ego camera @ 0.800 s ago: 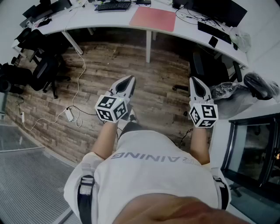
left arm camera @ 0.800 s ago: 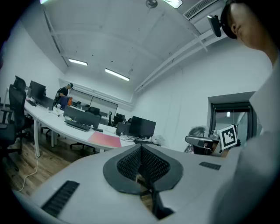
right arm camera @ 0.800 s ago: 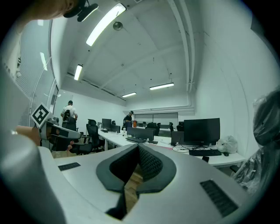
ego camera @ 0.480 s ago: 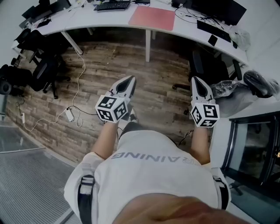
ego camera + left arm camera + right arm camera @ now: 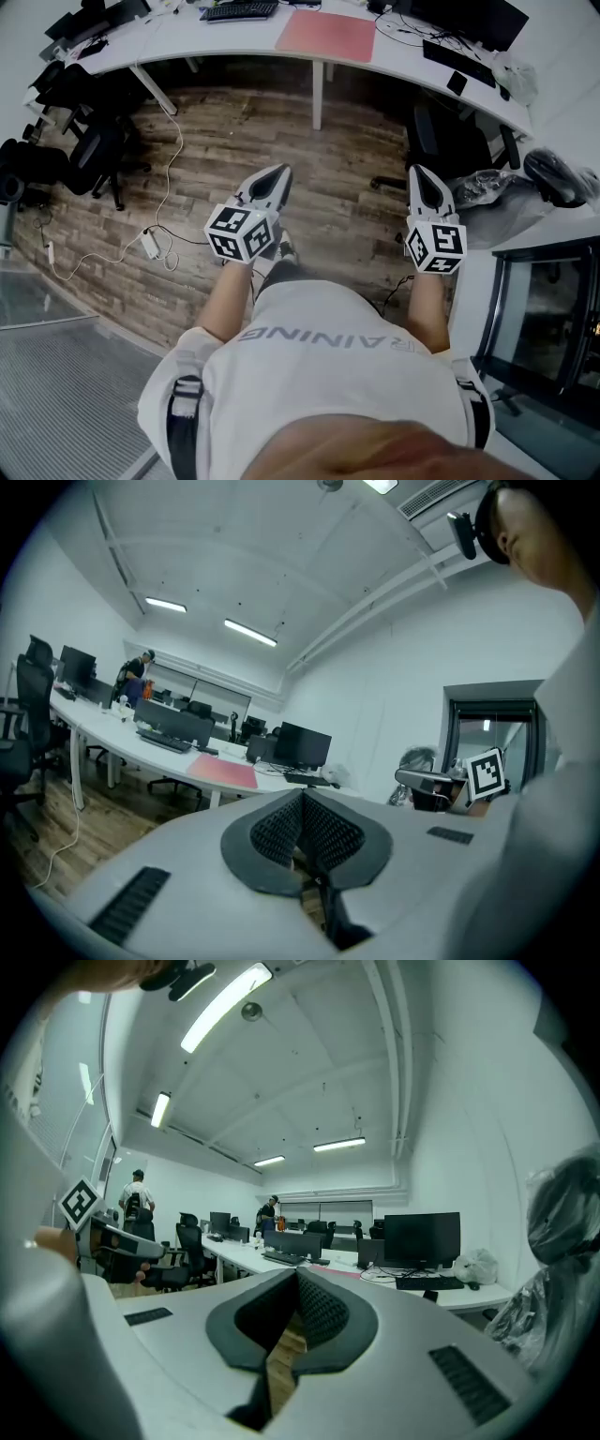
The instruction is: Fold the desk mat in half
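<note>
Hovering above the floor, left gripper and right gripper — both closed, empty — face the desk mat.

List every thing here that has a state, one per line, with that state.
desk mat: flat on the desk, unfolded, untouched.
left gripper: shut, empty, held over the floor, well short of the mat.
right gripper: shut, empty, also short of the mat.
monitor: screen dark.
white cable: lying loose on the floor.
</note>
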